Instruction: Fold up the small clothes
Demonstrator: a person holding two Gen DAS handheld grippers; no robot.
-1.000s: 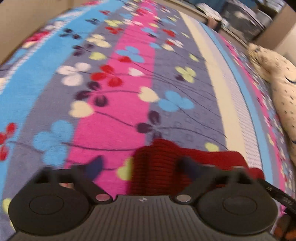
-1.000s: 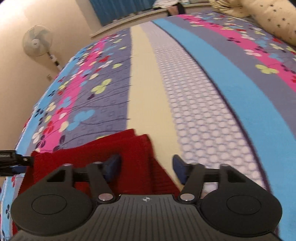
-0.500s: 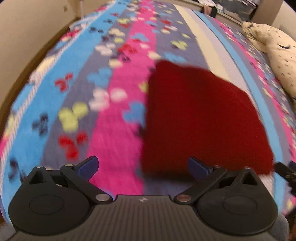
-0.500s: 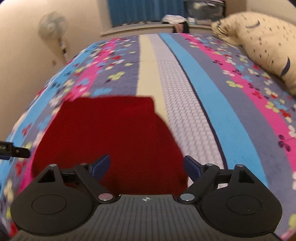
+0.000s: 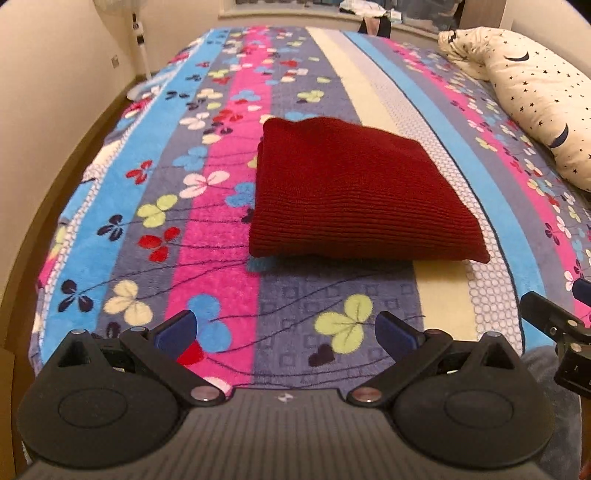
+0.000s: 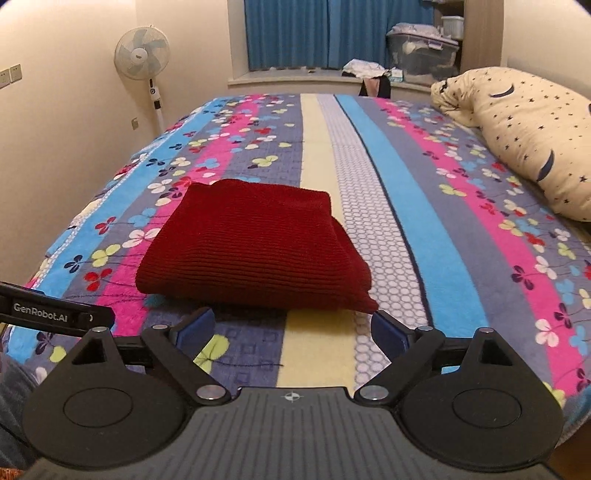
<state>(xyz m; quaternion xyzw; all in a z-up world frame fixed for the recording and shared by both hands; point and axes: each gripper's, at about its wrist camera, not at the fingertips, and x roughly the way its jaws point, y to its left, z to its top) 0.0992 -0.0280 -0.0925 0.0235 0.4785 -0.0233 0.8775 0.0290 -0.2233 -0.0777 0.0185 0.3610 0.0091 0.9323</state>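
A dark red knitted garment (image 5: 354, 195) lies folded into a flat rectangle on the striped floral bedspread (image 5: 207, 229); it also shows in the right wrist view (image 6: 255, 247). My left gripper (image 5: 286, 332) is open and empty, held back above the bed's near edge, short of the garment. My right gripper (image 6: 291, 328) is open and empty, just in front of the garment's near edge, apart from it. The right gripper's tip shows at the right edge of the left wrist view (image 5: 554, 321).
A cream star-patterned pillow (image 6: 524, 133) lies along the bed's right side. A standing fan (image 6: 142, 55) is by the left wall. Blue curtains (image 6: 332, 33) and a storage box (image 6: 421, 48) are on the sill beyond the bed.
Both grippers let go of the red garment and pulled back and up from it. The garment now lies folded on the bed in full view.
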